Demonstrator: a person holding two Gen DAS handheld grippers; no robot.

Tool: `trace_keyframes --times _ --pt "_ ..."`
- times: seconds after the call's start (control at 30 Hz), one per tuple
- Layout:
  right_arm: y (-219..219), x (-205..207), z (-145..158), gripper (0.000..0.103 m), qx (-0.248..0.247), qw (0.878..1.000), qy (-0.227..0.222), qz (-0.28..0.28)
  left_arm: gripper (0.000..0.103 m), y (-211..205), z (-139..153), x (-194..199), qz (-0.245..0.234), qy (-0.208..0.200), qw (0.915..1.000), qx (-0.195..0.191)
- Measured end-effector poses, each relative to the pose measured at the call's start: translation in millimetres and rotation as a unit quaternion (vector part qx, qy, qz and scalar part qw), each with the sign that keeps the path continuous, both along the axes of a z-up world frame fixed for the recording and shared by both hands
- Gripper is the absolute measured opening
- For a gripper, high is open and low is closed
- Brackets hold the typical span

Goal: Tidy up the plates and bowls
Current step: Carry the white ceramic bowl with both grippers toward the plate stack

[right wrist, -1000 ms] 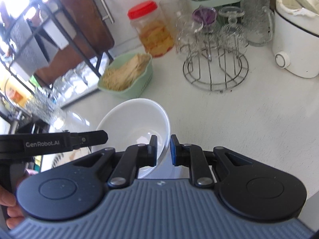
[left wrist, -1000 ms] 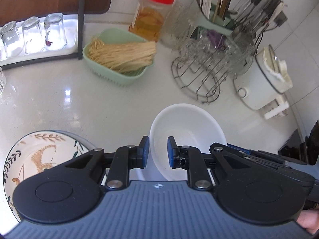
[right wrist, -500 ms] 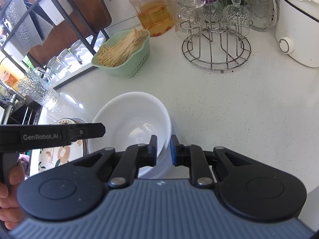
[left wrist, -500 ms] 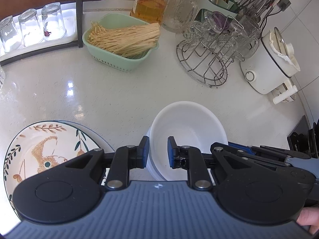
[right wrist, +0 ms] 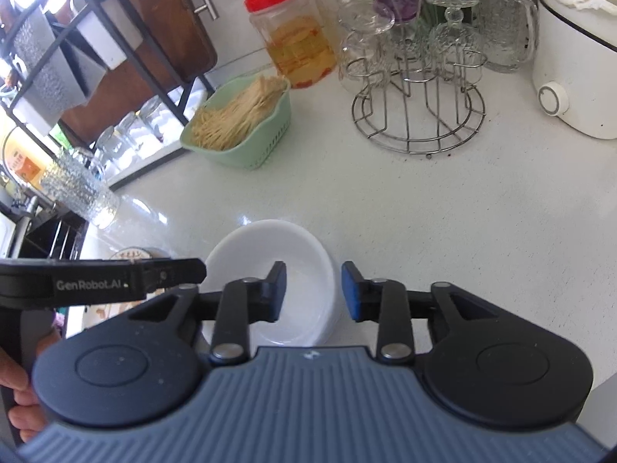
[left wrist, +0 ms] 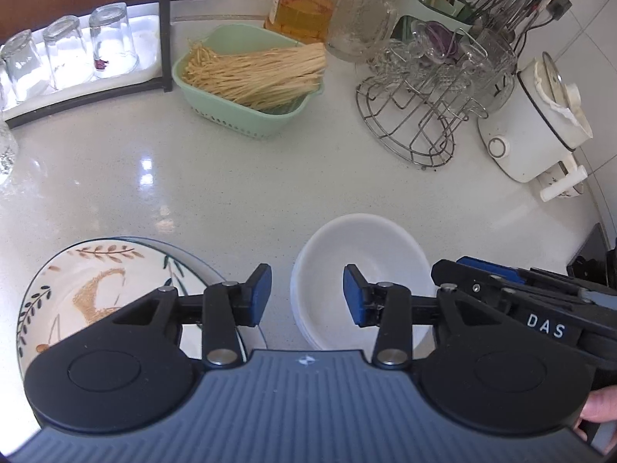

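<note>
both jaws opening, nothing pinched. left hand-held gripper (left wrist: pixel 307 293) and right hand-held gripper (right wrist: pixel 313 292) straddle opposite rims of the stacked white bowls (left wrist: pixel 370 254) on the bench (left wrist: pixel 231 193), patterned plate (left wrist: pixel 88 281) just left.

right hand-held gripper (right wrist: pixel 313 290) opening, astride white bowl (right wrist: pixel 300 243) rim

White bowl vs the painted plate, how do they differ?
The bowl is plain white; the plate carries painted leaves and a tan motif. The bowl is deep and sits atop other white bowls; the plate is shallow and wide. The bowl lies right of the plate. Both rest on the white counter.
</note>
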State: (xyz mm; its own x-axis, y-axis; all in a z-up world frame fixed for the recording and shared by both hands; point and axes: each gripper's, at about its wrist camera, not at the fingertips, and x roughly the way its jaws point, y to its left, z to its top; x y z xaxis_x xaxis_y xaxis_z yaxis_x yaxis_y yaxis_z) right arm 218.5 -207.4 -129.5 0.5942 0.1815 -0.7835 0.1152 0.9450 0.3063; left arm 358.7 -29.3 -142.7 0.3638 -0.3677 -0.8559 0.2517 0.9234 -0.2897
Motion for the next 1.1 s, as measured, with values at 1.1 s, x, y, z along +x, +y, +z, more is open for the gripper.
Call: trace_keyframes --times 1.1 --pt "-10 1 -52 0.029 0.098 0.993 0.055 -0.039 0.033 -26 -45 20 -0.061 0.045 0.9970 0.019"
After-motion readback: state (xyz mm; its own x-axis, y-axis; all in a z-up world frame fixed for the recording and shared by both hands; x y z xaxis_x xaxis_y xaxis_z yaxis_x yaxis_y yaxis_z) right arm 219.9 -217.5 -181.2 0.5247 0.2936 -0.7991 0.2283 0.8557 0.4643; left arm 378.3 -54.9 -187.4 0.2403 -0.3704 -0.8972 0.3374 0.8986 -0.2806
